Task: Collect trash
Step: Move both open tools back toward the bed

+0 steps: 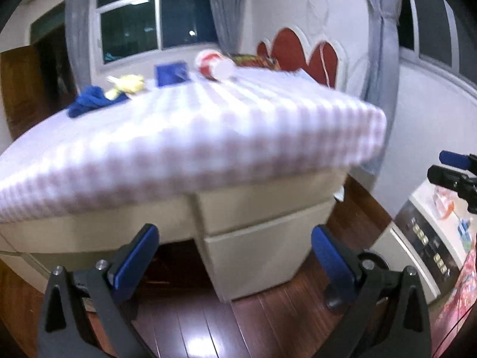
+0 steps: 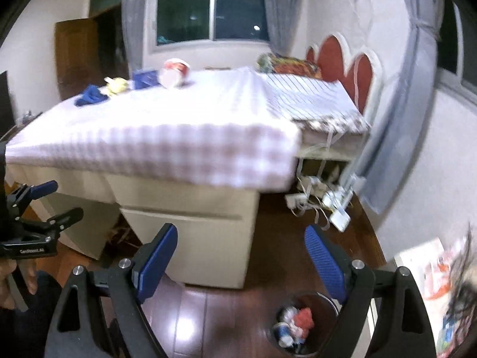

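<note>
A red and white paper cup [image 1: 212, 65] lies on its side at the far end of the checkered bed [image 1: 190, 137]; it also shows in the right wrist view [image 2: 174, 73]. A yellow crumpled item [image 1: 128, 85], a blue cloth [image 1: 89, 101] and a blue box [image 1: 172, 73] lie near it. A dark trash bin [image 2: 301, 325] with crumpled trash stands on the floor below my right gripper [image 2: 243, 253]. My left gripper [image 1: 235, 250] is open and empty, low in front of the bed. My right gripper is open and empty too.
A white drawer base [image 1: 256, 247] sits under the mattress. White cables and adapters [image 2: 325, 197] lie on the wooden floor [image 2: 208, 322] by the wall. An appliance with buttons [image 1: 429, 244] stands at the right. A red headboard [image 2: 342, 59] stands against the wall.
</note>
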The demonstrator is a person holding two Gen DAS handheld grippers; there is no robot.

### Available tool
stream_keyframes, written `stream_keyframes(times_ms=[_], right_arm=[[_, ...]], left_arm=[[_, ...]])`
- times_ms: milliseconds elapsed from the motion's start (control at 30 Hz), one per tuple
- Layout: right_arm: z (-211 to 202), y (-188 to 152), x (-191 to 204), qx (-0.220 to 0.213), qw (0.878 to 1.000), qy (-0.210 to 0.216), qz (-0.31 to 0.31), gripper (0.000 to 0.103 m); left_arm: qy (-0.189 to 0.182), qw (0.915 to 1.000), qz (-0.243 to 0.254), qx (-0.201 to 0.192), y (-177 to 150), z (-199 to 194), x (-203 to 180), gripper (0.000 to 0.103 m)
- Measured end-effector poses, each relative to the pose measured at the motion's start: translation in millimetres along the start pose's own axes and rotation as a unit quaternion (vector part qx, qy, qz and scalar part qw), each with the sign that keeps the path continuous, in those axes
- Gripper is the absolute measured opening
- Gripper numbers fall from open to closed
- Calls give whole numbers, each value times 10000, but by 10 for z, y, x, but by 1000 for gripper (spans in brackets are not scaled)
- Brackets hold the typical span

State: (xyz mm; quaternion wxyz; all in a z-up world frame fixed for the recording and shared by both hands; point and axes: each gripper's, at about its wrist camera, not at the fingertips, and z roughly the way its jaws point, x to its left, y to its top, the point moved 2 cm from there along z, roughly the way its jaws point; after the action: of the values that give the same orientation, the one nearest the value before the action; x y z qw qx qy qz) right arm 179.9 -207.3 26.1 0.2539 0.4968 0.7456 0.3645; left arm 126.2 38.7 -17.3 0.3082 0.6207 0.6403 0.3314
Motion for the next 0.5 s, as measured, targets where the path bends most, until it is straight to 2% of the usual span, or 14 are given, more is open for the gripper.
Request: stream_keyframes(times_ms=[233, 500], right_arm=[[59, 626, 499, -396, 9981, 469, -11, 89], [419, 1333, 810, -497, 9964, 694, 20, 88]], left_arm=[[450, 9978, -272, -401, 379, -156, 632, 103], [853, 9940, -519, -453, 828, 24, 1147, 102]])
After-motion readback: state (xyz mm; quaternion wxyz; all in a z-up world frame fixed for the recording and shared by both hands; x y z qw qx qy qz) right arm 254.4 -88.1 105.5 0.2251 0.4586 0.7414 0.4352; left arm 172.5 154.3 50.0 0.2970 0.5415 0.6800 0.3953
